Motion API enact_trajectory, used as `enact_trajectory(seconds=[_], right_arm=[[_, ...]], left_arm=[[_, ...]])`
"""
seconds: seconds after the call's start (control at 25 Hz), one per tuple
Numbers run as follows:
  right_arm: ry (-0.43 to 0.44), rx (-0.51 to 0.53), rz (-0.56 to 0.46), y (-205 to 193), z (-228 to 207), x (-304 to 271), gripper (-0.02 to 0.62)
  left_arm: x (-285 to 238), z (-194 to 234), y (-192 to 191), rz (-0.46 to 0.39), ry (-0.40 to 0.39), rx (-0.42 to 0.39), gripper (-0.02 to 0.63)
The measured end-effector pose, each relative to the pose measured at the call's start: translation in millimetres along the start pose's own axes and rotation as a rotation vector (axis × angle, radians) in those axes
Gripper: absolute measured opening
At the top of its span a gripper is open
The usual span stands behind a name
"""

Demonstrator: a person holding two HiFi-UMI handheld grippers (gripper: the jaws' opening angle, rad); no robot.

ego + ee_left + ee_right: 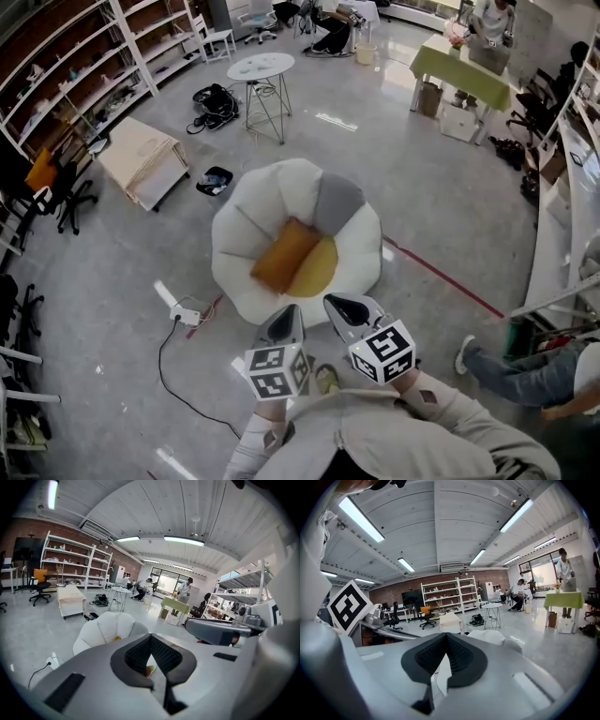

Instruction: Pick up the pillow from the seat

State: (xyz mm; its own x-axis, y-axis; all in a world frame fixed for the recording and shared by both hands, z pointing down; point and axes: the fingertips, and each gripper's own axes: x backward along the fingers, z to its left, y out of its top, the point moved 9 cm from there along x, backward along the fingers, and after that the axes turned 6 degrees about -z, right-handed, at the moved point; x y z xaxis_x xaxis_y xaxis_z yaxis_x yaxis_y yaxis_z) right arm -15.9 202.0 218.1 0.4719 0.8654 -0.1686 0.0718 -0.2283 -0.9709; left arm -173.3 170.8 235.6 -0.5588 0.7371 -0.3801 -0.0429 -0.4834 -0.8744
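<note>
- Your pillow (284,253) is mustard orange.
- The seat (246,230) before you is white, with one grey segment and a yellow centre.
- Your left gripper (287,311) and right gripper (333,302) are grey, with black-and-white square markers.

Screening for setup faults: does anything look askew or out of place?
Nothing spilled or broken. The orange pillow lies slantwise on the white seat; a power strip trails loose cable on the floor beside it.

One pillow (284,253) on one seat (246,217). Far: one round table (261,67), one green table (459,66). Left: one wooden crate (142,159), one orange chair (42,172). Near left: one power strip (179,308).
</note>
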Motion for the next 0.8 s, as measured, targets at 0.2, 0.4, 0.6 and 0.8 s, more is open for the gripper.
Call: enact_trajectory(seconds=[0.2,0.4,0.6,0.8], right_arm=[[-0.009,0.005,0.006,1,-1,-12,0.0],[-0.016,-0.024,0.024,-7,-7,-19,0.0],[-0.012,-0.045,0.045,-13,-25,-33,0.0],[-0.002,-0.058,0.076,-16,-48,-57,0.0]], left_arm=[[-6,14,2,0.003,0.006,0.018,0.006],[-11,25,-3,0.026,0.031,0.033,0.006],[-23,31,-5,0.046,0.063,0.045,0.006],[-46,44,-3,0.064,0.105,0.065,0.007]])
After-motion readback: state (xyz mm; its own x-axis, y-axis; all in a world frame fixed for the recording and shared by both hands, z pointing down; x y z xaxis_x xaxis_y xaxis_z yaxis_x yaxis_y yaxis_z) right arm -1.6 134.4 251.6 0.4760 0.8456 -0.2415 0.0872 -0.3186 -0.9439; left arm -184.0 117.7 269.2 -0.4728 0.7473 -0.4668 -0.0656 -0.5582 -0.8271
